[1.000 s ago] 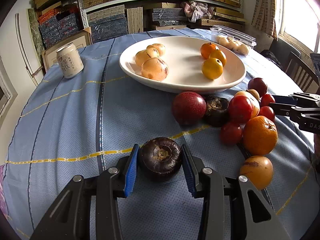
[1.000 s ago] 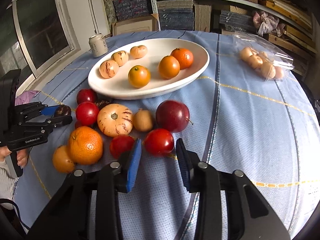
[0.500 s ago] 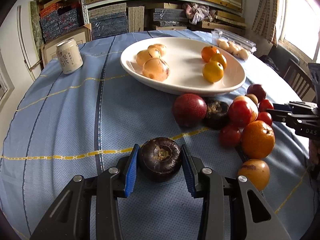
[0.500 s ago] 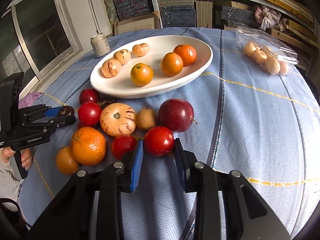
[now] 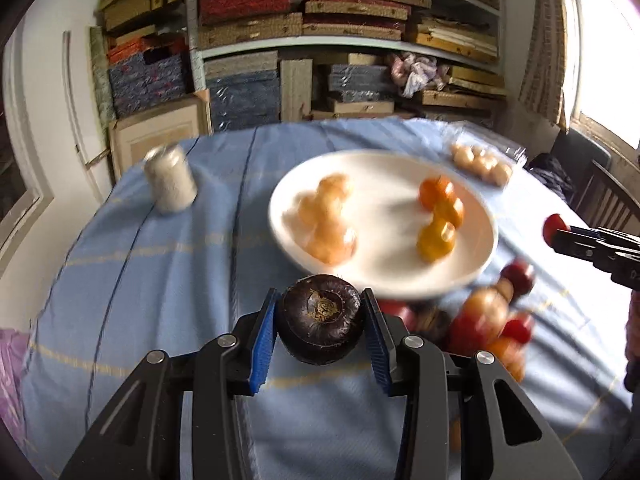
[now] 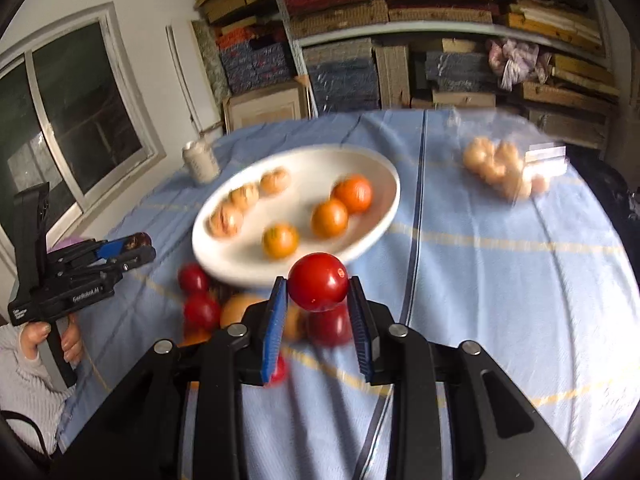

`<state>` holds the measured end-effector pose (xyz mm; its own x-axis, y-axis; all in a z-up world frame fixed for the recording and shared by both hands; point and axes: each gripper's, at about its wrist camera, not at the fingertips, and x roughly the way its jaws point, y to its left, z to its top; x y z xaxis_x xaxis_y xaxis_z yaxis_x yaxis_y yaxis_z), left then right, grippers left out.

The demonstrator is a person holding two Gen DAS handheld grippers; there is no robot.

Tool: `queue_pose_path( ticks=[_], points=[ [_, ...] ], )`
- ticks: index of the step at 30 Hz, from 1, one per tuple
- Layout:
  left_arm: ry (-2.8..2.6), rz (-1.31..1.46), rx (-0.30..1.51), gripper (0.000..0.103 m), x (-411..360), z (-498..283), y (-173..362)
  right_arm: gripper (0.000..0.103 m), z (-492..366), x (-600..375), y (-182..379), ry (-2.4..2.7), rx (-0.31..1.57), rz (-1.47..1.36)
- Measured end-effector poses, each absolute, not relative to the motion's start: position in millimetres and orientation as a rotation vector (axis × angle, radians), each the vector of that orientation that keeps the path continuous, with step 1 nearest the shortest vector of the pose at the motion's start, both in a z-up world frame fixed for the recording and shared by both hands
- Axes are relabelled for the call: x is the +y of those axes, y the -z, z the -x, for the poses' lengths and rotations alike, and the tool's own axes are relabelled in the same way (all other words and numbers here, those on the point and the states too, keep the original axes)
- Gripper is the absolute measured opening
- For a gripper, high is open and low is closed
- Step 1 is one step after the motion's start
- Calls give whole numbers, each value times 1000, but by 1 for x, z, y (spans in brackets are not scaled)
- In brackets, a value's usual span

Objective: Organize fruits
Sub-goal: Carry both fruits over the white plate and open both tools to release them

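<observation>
Since the frame a second ago, both fruits have left the cloth: I have raised each gripper, and the table now reads lower and motion-blurred in both views.

Left gripper: its blue pads are clamped on the dark purple, round, flattened fruit, held clear above the blue checked tablecloth. The fruit's brown stem scar faces the camera, so its short axis runs along the fingers and its broad faces stand upright between the pads.

Right gripper: its blue pads are closed on the glossy red round tomato, also lifted off the cloth. I cannot tell which way its stem end points; the fruit is near-spherical, with no clear long axis.

White oval ceramic plate: it lies just ahead of both held fruits, its long axis crossing the left view. Pale orange fruits occupy its left part and three deeper orange citrus its right, with bare white between the two groups and along the near rim.

Loose pile of red and orange fruits: it sits on the cloth beside the plate's near edge, beneath the right gripper.

Open cloth spreads left of the plate up to the pale drink can, and right of it up to the clear bag of pale round items.
</observation>
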<state>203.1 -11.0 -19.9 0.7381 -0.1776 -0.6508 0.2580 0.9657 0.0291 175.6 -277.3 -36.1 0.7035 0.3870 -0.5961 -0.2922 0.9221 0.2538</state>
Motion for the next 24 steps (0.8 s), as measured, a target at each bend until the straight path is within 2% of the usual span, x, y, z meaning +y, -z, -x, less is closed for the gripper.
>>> queue_pose_path(
  ticks=[3,7,15,24],
  points=[
    [282,-117,687,41,-38,-225,0,30,-201,-278,10,-362,650,-153],
    [306,-131,703,41,-70,-246,9,30,-249,-275,-5,-303,609,-190],
    [319,-163,801,41,-87,-276,55,30,-333,-226,26,-340,708,-127],
    [321,-162,870,41,-81,-293,82,30,-363,-208,62,-362,807,-59]
  ],
)
